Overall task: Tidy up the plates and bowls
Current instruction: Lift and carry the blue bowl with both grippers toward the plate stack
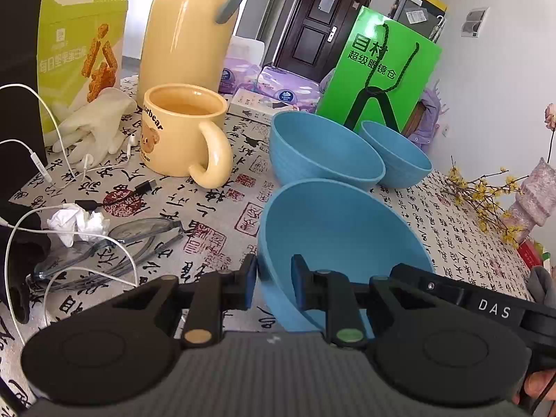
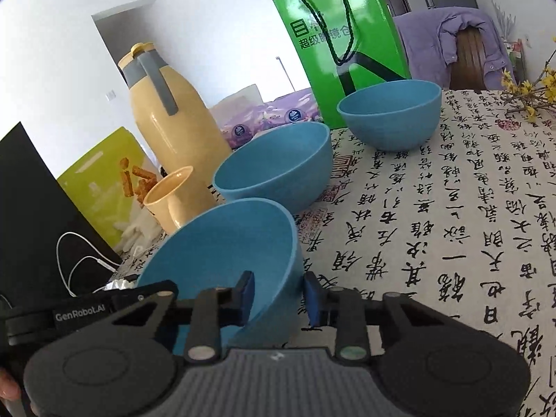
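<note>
Three blue bowls stand on a table covered by a calligraphy-print cloth [image 2: 434,226]. The nearest bowl [image 1: 340,236] [image 2: 222,243] is tilted, its opening turned toward the cameras. My left gripper [image 1: 274,278] is shut on its left rim, one pad outside the wall and one inside. My right gripper [image 2: 278,297] is shut on the opposite rim the same way. Behind it sits a second bowl [image 1: 323,149] [image 2: 274,166], upright. The third bowl [image 1: 396,153] [image 2: 389,118] is farther back, by the green bag.
A yellow mug [image 1: 177,132] and a tall yellow jug [image 1: 187,34] stand left of the bowls. A green paper bag [image 1: 382,69] is behind them. White glove [image 1: 93,125], earphone cable, glasses [image 1: 139,232] and tissue [image 1: 76,222] lie at left; dried flowers [image 1: 486,194] at right.
</note>
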